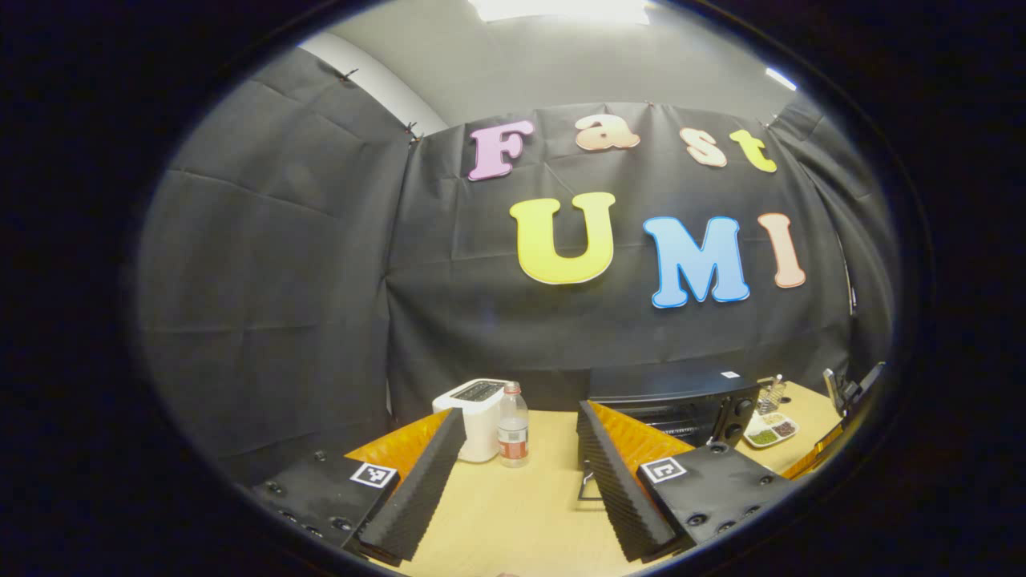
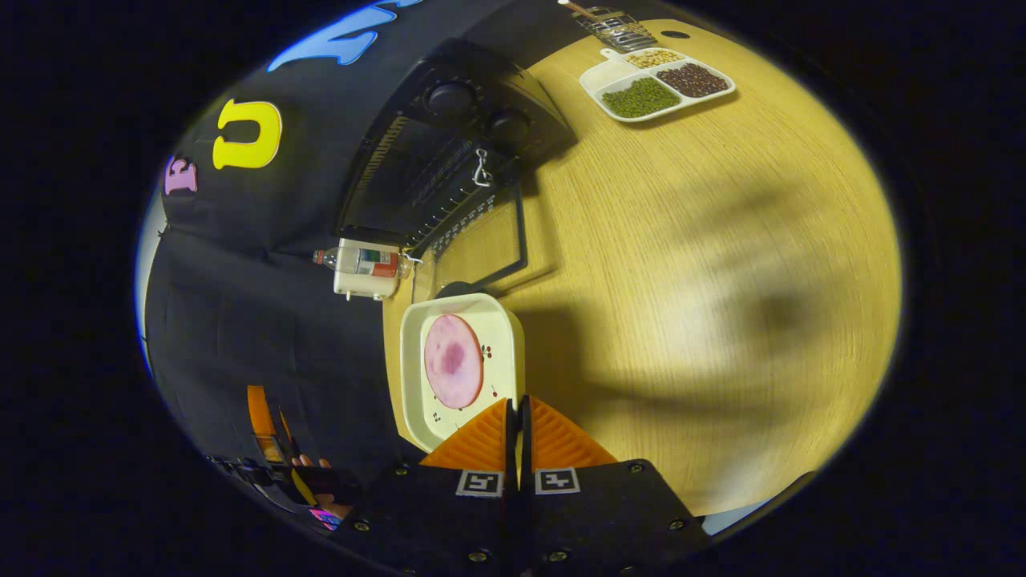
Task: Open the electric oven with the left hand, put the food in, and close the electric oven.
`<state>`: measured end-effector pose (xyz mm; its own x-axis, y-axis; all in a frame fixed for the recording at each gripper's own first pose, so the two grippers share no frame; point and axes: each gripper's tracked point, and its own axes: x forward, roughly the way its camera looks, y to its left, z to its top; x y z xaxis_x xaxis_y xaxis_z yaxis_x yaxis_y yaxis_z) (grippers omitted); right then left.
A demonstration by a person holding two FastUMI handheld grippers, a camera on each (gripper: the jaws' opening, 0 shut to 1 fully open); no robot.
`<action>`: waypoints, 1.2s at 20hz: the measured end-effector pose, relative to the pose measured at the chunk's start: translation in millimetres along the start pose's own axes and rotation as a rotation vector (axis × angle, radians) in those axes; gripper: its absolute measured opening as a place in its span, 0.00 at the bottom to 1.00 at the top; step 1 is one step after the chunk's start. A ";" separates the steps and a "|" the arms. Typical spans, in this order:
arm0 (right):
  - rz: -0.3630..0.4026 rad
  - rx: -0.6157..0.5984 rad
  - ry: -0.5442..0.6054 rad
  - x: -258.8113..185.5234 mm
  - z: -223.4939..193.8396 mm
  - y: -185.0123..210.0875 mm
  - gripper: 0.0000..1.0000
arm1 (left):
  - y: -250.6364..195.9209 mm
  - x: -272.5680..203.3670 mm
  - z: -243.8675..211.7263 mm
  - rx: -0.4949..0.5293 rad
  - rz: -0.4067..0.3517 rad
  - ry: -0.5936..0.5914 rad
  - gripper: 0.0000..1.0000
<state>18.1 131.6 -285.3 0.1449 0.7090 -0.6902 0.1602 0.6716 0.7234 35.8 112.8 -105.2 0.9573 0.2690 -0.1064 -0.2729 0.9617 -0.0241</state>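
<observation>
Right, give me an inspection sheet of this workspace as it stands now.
Surface: wooden table, shadowed in places.
Job's things: electric oven with door open; white tray holding a slice of ham.
Clutter: toaster, bottle, divided dish of beans, wire rack.
Grippers: left gripper open, empty; right gripper shut on the tray's rim.
Cables: nothing seen.
Surroundings: black cloth wall.
</observation>
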 end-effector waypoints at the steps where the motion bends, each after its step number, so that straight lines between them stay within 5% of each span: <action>1: 0.003 0.018 -0.024 2.5 6.2 7.2 0.01 | -1.1 3.5 -0.6 -0.006 -0.005 -0.001 0.99; 8: -0.029 0.144 -0.183 40.0 47.0 43.5 0.01 | 5.9 43.6 4.0 -0.006 -0.037 0.007 0.99; 11: -0.033 0.215 -0.255 57.5 65.2 58.4 0.00 | 17.4 51.0 0.4 -0.001 -0.049 0.014 0.90; 15: -0.019 0.302 -0.360 79.6 89.2 78.2 0.00 | 22.1 79.7 0.0 0.016 -0.067 0.021 0.90; 17: -0.007 0.354 -0.404 91.9 99.2 87.0 0.01 | 28.8 87.1 -1.5 0.027 -0.066 0.027 0.99; 22: 0.017 0.468 -0.475 121.2 117.5 102.5 0.01 | 40.1 92.3 -5.3 0.038 -0.057 0.048 0.90; 24: 0.049 0.519 -0.482 134.1 125.7 111.0 0.00 | 43.0 91.9 -2.8 0.049 -0.054 0.055 0.99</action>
<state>178.1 274.1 -299.5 0.5608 0.4811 -0.6739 0.5693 0.3670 0.7357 111.7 178.7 -118.8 0.9634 0.2142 -0.1611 -0.2142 0.9766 0.0177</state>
